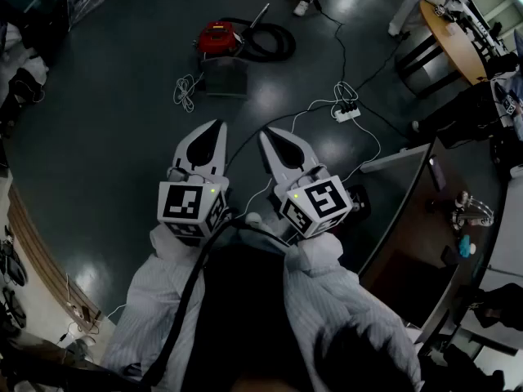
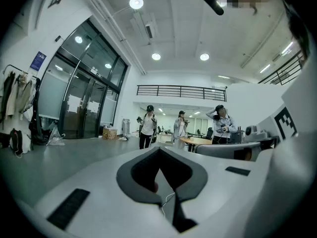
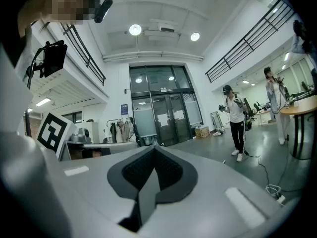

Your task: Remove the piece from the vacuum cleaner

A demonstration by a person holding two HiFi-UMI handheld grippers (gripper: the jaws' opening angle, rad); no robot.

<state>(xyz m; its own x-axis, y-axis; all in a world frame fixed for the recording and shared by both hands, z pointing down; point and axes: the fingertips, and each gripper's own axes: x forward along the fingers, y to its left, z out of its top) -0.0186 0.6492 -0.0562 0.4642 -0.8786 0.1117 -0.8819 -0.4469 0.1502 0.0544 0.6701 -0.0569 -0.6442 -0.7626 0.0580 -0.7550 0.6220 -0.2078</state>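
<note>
Left gripper (image 1: 216, 127) and right gripper (image 1: 266, 135): both pressed together, empty. Vacuum cleaner (image 1: 216, 37) well apart, mid-floor (image 1: 106, 121). Suggest: step close, skirt white cable (image 1: 186, 90), spread jaws before reaching.

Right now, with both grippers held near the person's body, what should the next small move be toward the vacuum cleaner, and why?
Probably step forward toward the red vacuum cleaner, which sits on the floor well ahead, apparently beyond reach. The left gripper and right gripper are both shut and empty, so they need to open only once closer.
</note>
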